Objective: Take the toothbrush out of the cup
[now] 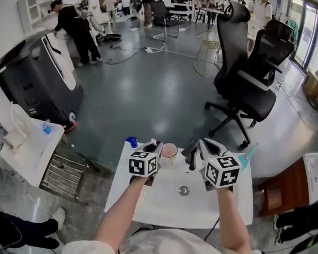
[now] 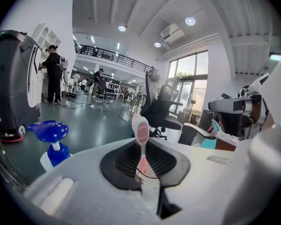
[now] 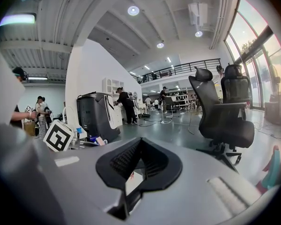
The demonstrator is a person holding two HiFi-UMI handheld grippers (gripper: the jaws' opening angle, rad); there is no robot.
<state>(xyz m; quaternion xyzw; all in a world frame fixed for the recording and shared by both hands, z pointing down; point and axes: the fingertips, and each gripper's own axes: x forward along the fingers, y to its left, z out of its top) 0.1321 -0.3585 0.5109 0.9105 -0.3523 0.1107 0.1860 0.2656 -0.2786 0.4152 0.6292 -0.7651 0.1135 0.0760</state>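
Observation:
A pink toothbrush point(image 2: 141, 134) stands upright, bristle head on top, with my left gripper point(image 2: 143, 159) shut on its thin handle. Its lower end drops out of sight between the pads, where a clear rim shows. In the head view the pale pink cup point(image 1: 169, 151) stands on the white table point(image 1: 164, 208), right beside the tip of the left gripper point(image 1: 157, 148). To the right of the cup, my right gripper point(image 1: 194, 155) hovers over the table. In its own view the right gripper point(image 3: 139, 159) has its pads together with nothing in them.
A blue-capped pump bottle point(image 2: 54, 146) stands at the table's far left corner point(image 1: 131, 141). A teal item point(image 1: 247, 157) lies at the right edge and a round metal fitting point(image 1: 184, 190) sits mid-table. Black office chairs point(image 1: 246, 83) and a dark machine point(image 1: 37, 81) stand beyond.

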